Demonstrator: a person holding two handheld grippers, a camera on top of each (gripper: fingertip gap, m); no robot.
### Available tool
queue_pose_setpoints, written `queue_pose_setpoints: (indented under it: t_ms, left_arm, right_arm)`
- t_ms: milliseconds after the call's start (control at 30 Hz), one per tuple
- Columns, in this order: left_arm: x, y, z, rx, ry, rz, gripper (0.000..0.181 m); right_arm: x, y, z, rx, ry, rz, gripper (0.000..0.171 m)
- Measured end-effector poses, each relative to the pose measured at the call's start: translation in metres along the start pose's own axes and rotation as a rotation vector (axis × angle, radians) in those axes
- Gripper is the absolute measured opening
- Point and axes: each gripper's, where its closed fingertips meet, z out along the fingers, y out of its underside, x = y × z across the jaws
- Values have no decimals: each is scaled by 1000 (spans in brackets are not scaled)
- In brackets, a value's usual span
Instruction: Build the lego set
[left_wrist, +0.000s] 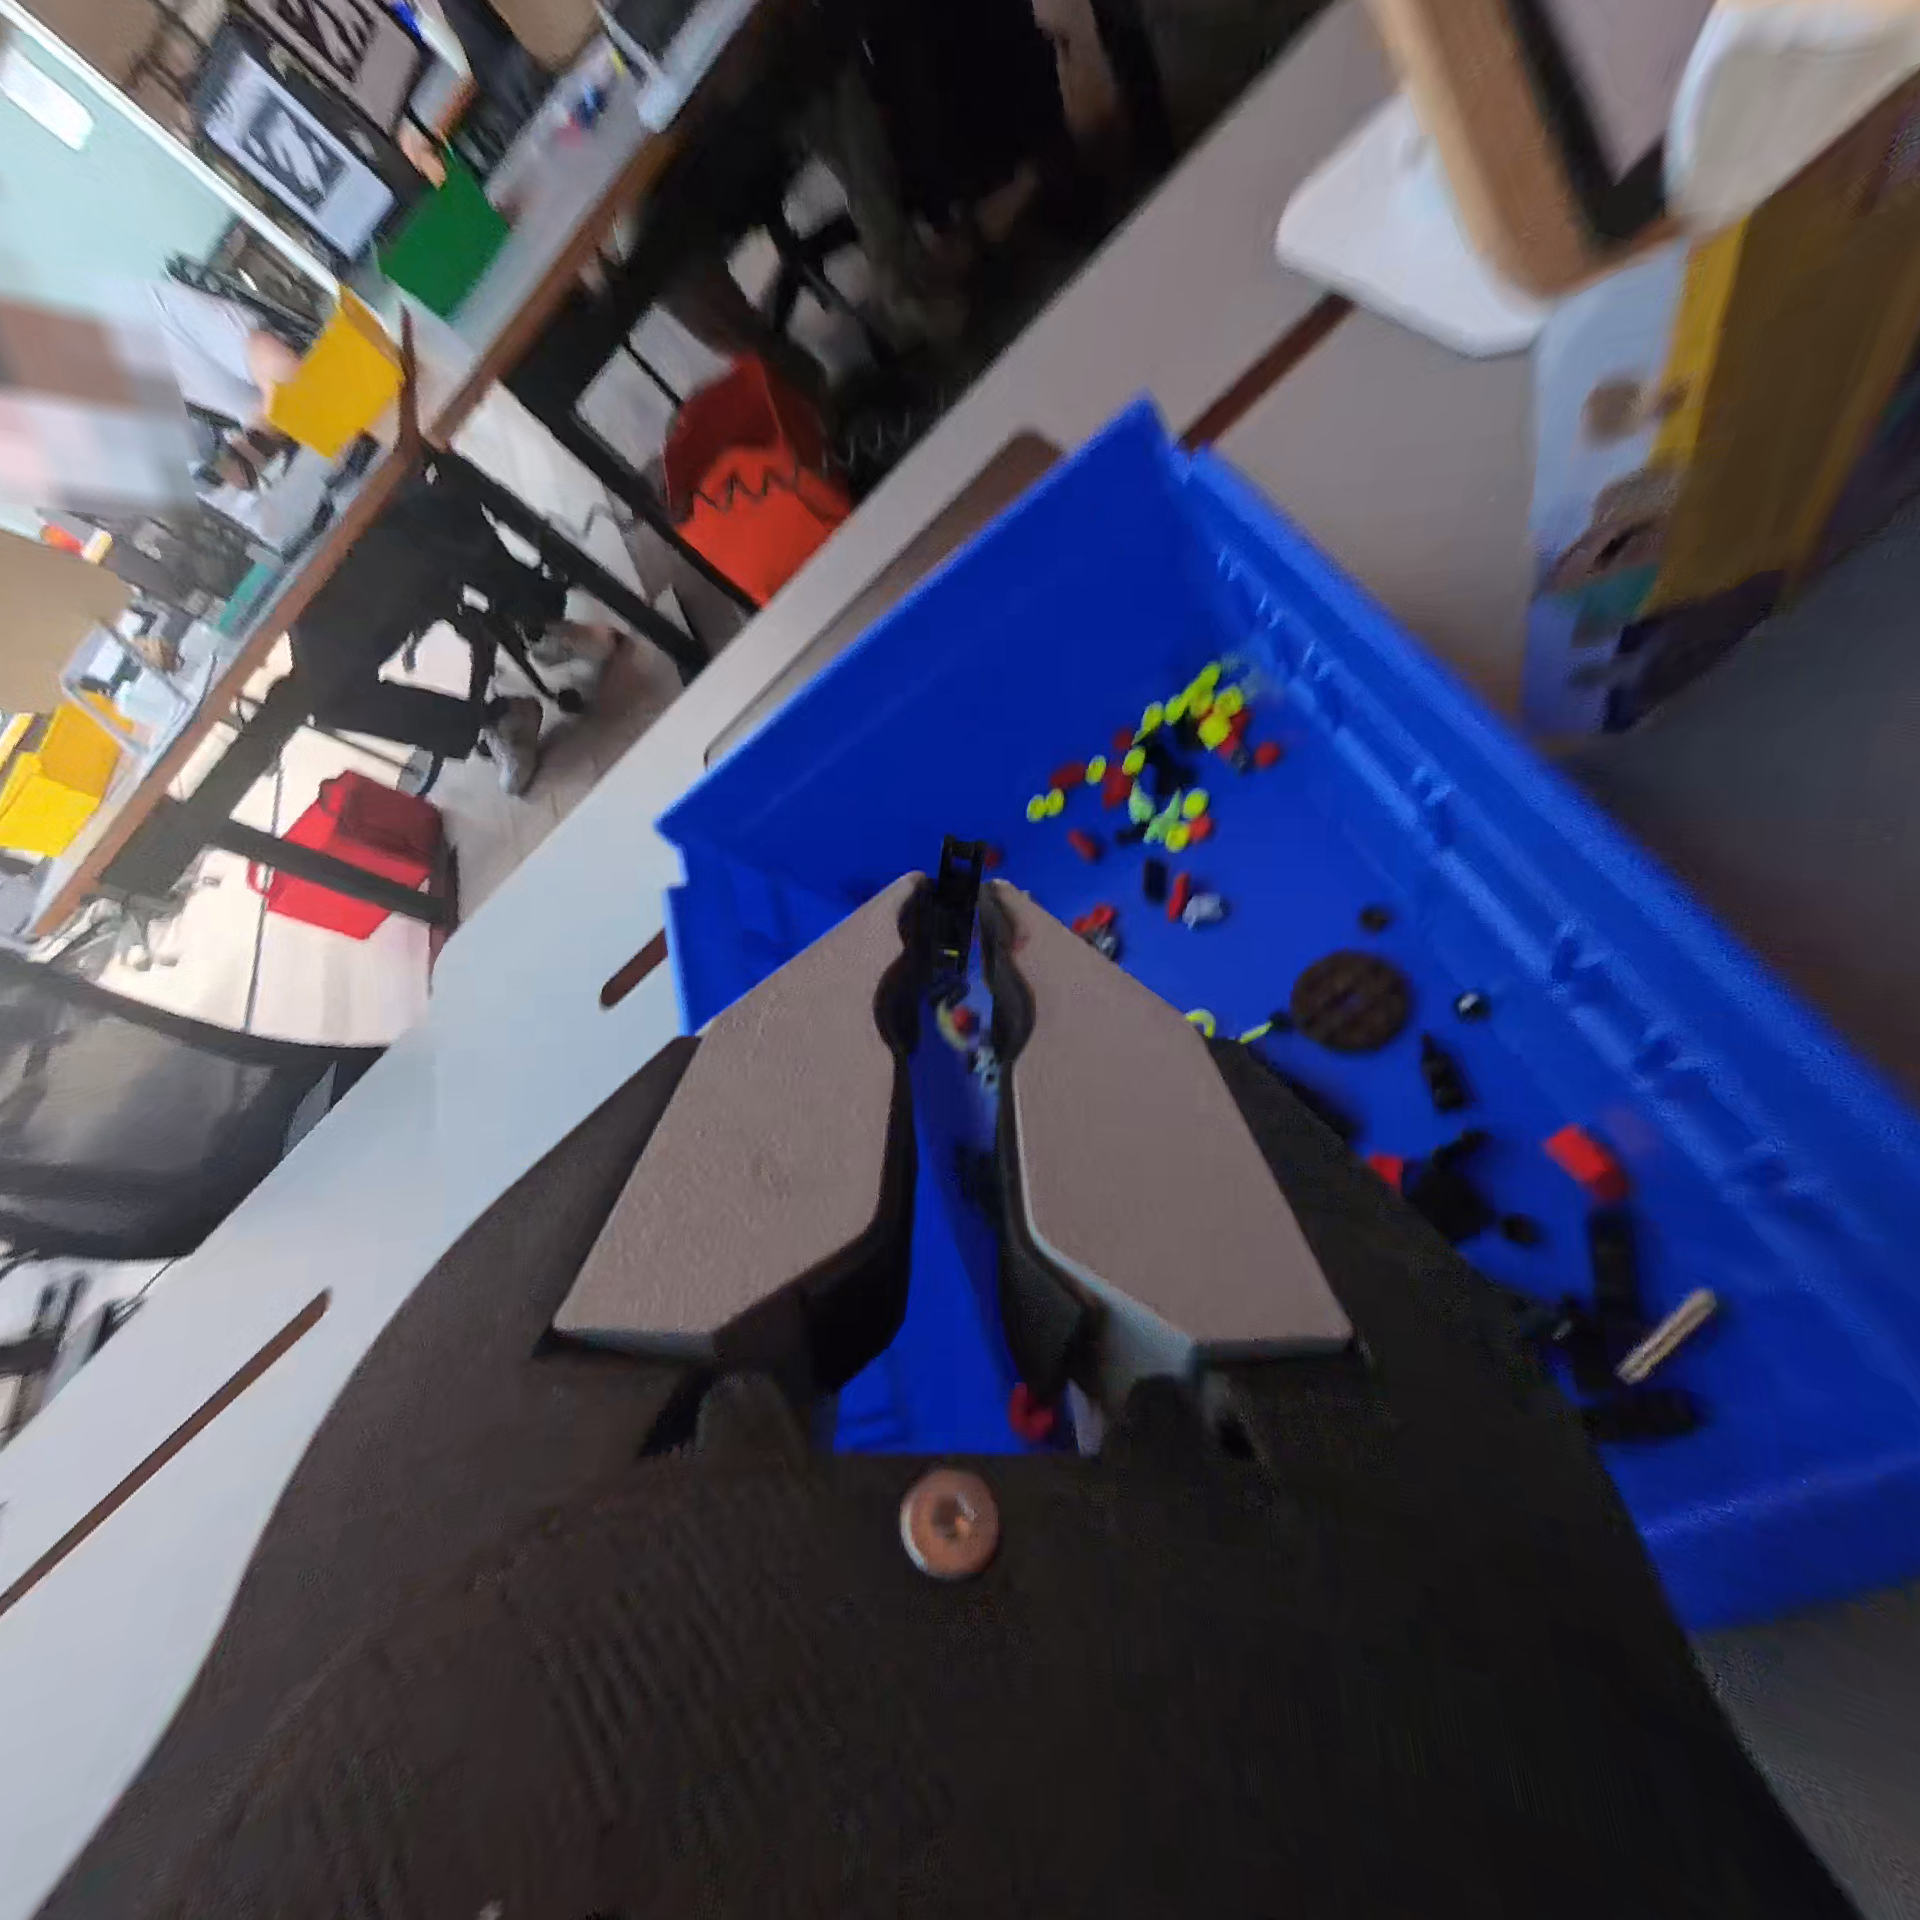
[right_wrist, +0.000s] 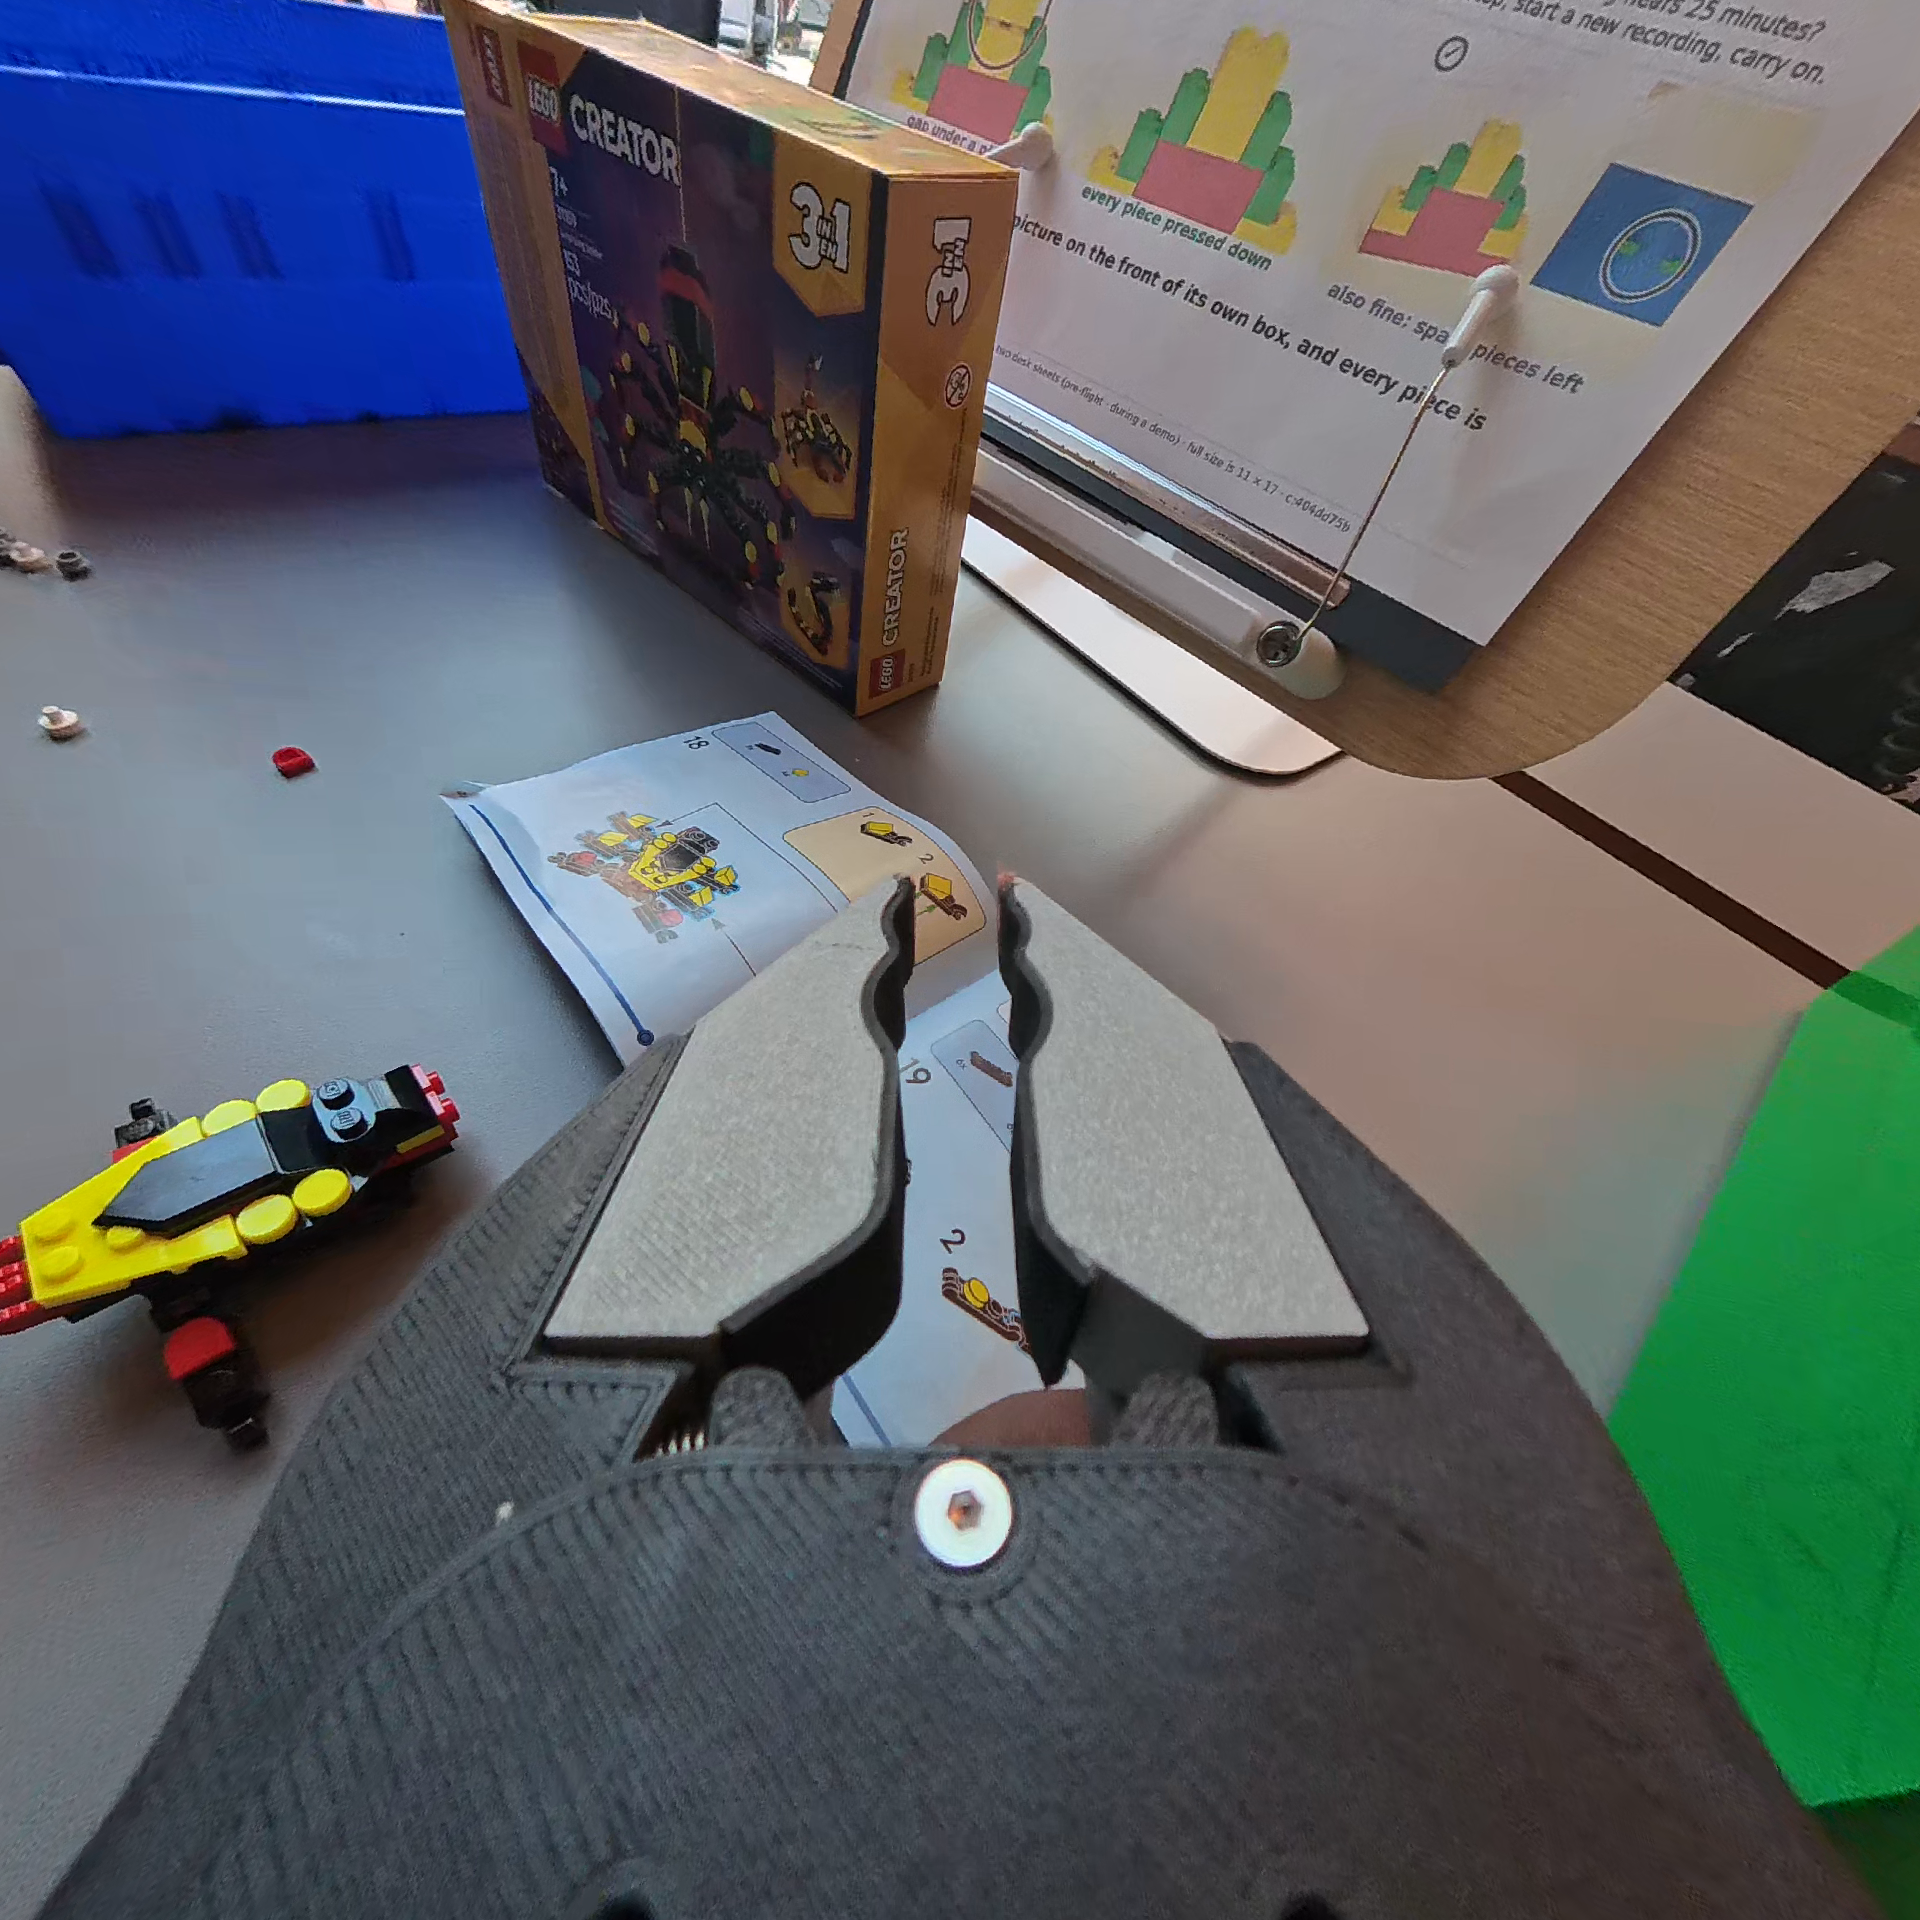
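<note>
In the left wrist view my left gripper (left_wrist: 957, 894) is shut on a thin black lego piece (left_wrist: 956, 864) that sticks out past the fingertips, held above a blue bin (left_wrist: 935, 665). Several loose red, yellow and black pieces (left_wrist: 1174, 769) and a brown round plate (left_wrist: 1349, 1000) lie in the bin. In the right wrist view my right gripper (right_wrist: 956, 888) is open with a narrow gap and empty, above the open instruction booklet (right_wrist: 707, 862). The part-built yellow, black and red model (right_wrist: 218, 1195) lies on the table to the gripper's left.
The lego set box (right_wrist: 748, 353) stands behind the booklet, the blue bin (right_wrist: 229, 229) to its left. A stand with a printed sheet (right_wrist: 1351, 260) is at the right. Loose small pieces (right_wrist: 293, 762) lie on the grey table. A green thing (right_wrist: 1787, 1351) is at the right edge.
</note>
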Motion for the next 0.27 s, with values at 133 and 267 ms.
queue_pose_setpoints:
  t_ms: [133,267]
  left_arm:
    - [46,-91,-56,498,210,-194,6]
    - [110,-157,-144,1033,782,-381,6]
  right_arm:
    - [0,0,0,0,1,3,12]
    - [0,0,0,-2,0,2,12]
